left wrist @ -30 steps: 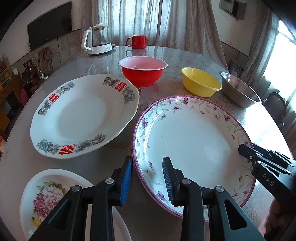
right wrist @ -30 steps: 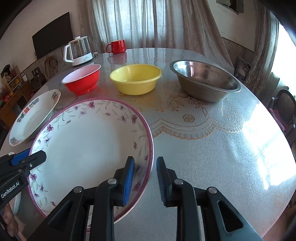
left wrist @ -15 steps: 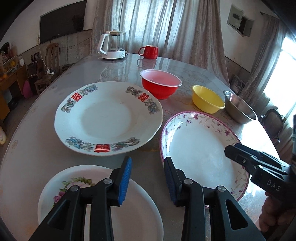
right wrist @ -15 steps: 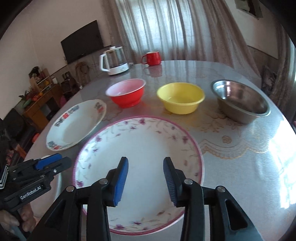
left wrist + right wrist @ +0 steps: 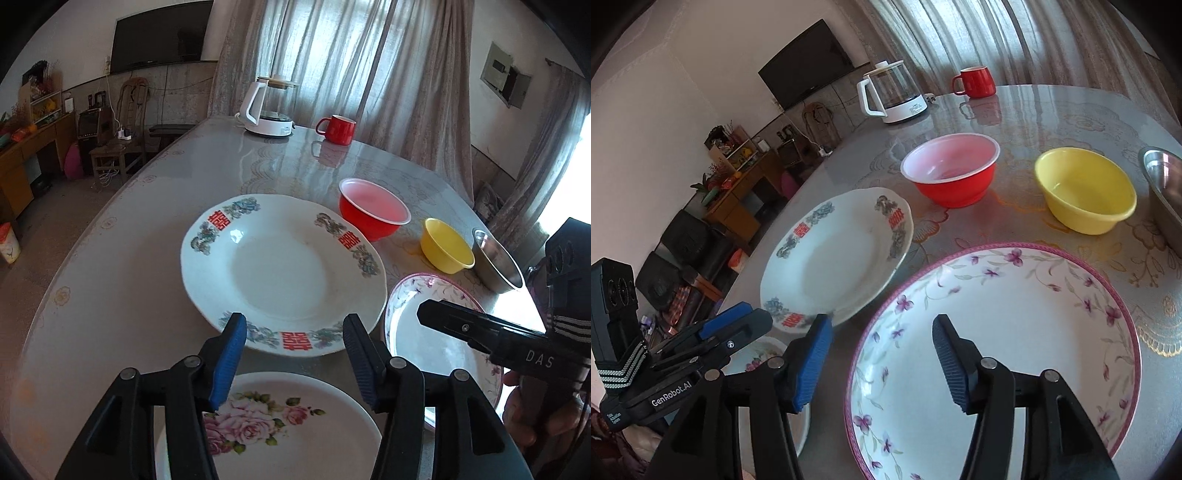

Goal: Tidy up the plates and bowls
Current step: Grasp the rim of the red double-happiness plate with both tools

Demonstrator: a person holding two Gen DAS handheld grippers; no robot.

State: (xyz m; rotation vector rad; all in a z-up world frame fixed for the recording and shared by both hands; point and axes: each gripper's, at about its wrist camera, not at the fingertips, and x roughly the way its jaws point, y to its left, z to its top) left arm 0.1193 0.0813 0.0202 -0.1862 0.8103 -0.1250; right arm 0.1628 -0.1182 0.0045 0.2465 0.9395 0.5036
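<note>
Sorting has not visibly begun: nothing is stacked. The red-character plate (image 5: 284, 273), purple-flower plate (image 5: 993, 350) and rose plate (image 5: 280, 428) lie separately on the table (image 5: 110, 280); red bowl (image 5: 951, 173), yellow bowl (image 5: 1086, 188) and steel bowl (image 5: 496, 266) stand apart behind. Left gripper (image 5: 293, 354) hangs spread and empty above the rose plate; right gripper (image 5: 881, 356) spread, empty, straddling the purple-flower plate's near-left rim. All stacking remains.

- Round glossy table (image 5: 129, 266), patterned cloth under its surface.
- On it: three plates — red-character plate (image 5: 280, 273), purple-flower plate (image 5: 997, 350), rose plate (image 5: 288, 424).
- Red bowl (image 5: 951, 173), yellow bowl (image 5: 1084, 188), steel bowl (image 5: 496, 264).
- Far end: kettle (image 5: 267, 109), red mug (image 5: 338, 129).
</note>
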